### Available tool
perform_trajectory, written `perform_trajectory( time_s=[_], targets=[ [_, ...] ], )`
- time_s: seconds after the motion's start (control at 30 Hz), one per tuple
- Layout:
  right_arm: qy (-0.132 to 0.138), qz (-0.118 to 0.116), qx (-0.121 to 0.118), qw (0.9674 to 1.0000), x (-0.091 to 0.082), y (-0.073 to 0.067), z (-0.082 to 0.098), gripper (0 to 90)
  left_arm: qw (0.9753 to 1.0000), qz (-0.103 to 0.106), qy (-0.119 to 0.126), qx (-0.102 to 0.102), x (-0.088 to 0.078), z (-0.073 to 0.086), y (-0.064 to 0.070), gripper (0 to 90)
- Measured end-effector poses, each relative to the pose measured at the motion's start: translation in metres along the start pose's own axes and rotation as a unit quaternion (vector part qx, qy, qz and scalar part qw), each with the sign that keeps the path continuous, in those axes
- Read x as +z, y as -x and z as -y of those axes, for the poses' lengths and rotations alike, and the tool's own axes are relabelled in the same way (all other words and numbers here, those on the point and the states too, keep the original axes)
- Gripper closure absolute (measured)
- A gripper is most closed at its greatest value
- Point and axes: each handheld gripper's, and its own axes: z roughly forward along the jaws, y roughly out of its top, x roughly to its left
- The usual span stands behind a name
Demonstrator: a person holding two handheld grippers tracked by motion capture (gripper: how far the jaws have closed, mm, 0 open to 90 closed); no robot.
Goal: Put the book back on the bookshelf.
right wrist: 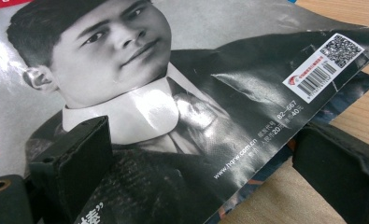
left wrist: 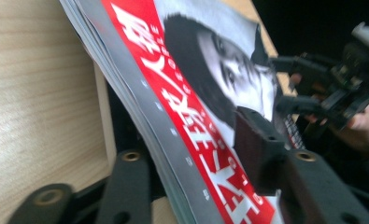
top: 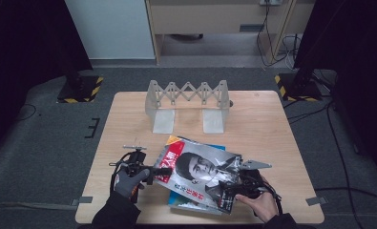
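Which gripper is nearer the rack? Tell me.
Left, narrowly. The left gripper sits at the magazine's left edge, below the rack's left foot; the right gripper is at the magazine's lower right corner, closer to the person.

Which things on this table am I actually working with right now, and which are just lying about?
In hand:
- glossy portrait-cover magazine with red title band
- left gripper, jaws around its red edge
- right gripper at its dark edge

Lying about:
- grey folding lattice rack
- blue-covered book underneath
- light wooden table
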Motion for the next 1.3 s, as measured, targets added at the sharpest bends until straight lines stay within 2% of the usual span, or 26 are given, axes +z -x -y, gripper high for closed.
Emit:
perform_trajectory(
  time_s=[0.07, 0.33, 0.5, 0.67, 0.8, 1.07, 1.2, 1.3],
  targets=[
    [0.0, 0.0, 0.0, 1.0, 0.0, 0.0, 0.0, 5.5, 0.9999, -0.008, -0.002, 0.006, 0.002, 0.001, 0.002, 60.8],
    [0.001, -0.002, 0.0, 1.0, 0.0, 0.0, 0.0, 5.3, 0.9995, -0.002, 0.025, 0.018, -0.004, 0.001, 0.009, 74.6],
    [0.0, -0.003, -0.007, 1.0, -0.001, 0.002, -0.001, 6.7, 0.9989, -0.001, 0.039, 0.028, -0.008, 0.0, 0.017, 78.7],
    [0.009, -0.016, 0.013, 0.9997, -0.008, 0.007, -0.003, 9.1, 0.9982, 0.008, 0.051, 0.03, -0.012, -0.001, 0.022, 81.7],
    [0.025, -0.011, 0.02, 0.9994, -0.013, 0.012, -0.005, 8.8, 0.9974, 0.016, 0.061, 0.034, -0.017, -0.004, 0.029, 84.2],
    [0.056, 0.028, 0.033, 0.9975, -0.026, 0.032, -0.007, 8.5, 0.9954, 0.021, 0.084, 0.042, -0.027, -0.014, 0.039, 86.0],
    [0.058, 0.051, 0.034, 0.9965, -0.028, 0.042, -0.006, 8.5, 0.9945, 0.025, 0.094, 0.041, -0.033, -0.017, 0.043, 86.1],
    [0.054, 0.065, 0.035, 0.9958, -0.028, 0.048, -0.006, 8.5, 0.9928, 0.029, 0.107, 0.045, -0.04, -0.022, 0.049, 86.2]
  ],
)
